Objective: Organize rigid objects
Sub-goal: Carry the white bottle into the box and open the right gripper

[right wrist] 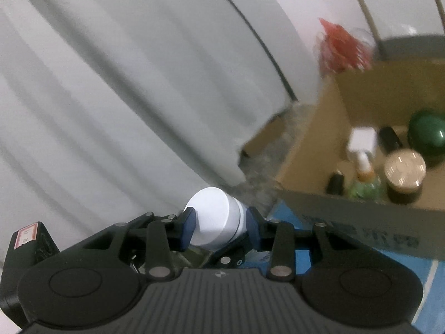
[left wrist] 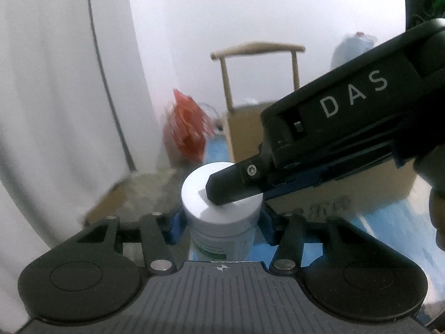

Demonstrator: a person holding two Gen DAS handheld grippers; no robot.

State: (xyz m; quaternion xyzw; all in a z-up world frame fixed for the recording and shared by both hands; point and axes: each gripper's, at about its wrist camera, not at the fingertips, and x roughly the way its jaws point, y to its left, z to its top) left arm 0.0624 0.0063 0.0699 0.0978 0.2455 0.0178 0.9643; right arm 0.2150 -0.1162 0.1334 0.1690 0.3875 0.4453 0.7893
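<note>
Both grippers have hold of the same white jar (left wrist: 221, 208), which sits low in the middle of each wrist view. The left gripper (left wrist: 221, 220) has its jaws closed in on the jar's body, just under the cap, with the blue pads (left wrist: 175, 226) pressed against either side. The right gripper (left wrist: 236, 188) reaches in from the upper right of the left view, and one black finger lies across the flat white cap. Seen from its own camera, the right gripper's (right wrist: 219, 226) jaws are drawn in on the cap, a blue pad touching each side of it.

That split looks deliberate to me: one tool steadies the body while the other takes the lid, either to pass the jar across or to twist the cap. I cannot tell which.

The jar is held up off any surface, over a blue floor covering. To the right of the right view stands an open cardboard box (right wrist: 319, 194), already holding a dark jar with a shiny lid (right wrist: 404, 175), a small spray bottle (right wrist: 364, 172), a green rounded object (right wrist: 427, 135) and a white block (right wrist: 361, 139). That box is probably where the jar belongs, and it is still well apart from it.
</note>
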